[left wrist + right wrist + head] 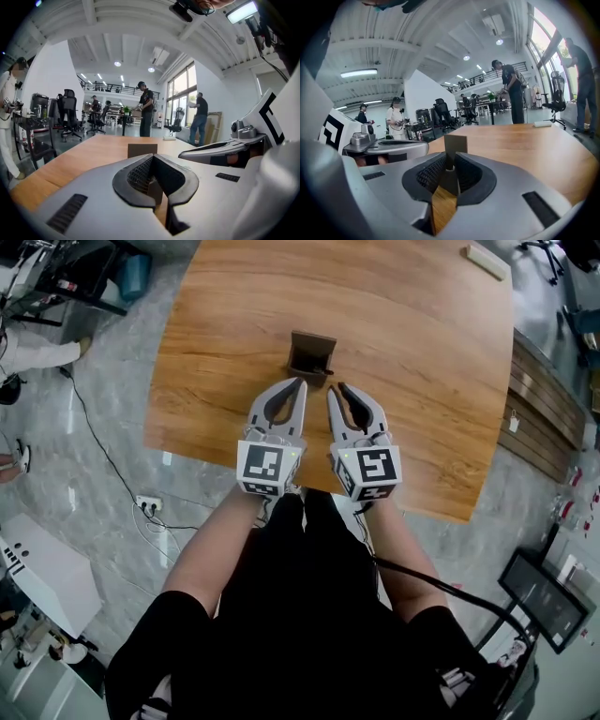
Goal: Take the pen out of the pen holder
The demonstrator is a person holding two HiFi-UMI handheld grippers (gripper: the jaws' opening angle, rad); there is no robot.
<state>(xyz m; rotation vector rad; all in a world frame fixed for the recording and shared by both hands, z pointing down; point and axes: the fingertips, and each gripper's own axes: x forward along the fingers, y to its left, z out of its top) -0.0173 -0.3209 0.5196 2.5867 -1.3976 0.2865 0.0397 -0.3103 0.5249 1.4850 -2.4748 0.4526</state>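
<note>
Jaws pressed together and empty, the left gripper and right gripper face the dark brown square pen holder on the wooden bench; the unseen pen, likely light and slippery, warrants an upper-shaft grip.

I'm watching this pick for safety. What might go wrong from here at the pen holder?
1. The left gripper and right gripper are both shut, tips just short of the pen holder; pushing forward may shove or tip it.
2. No pen shows in the holder, so a grab may catch its wall.
3. The grippers sit close side by side; opening may knock them together.
</note>
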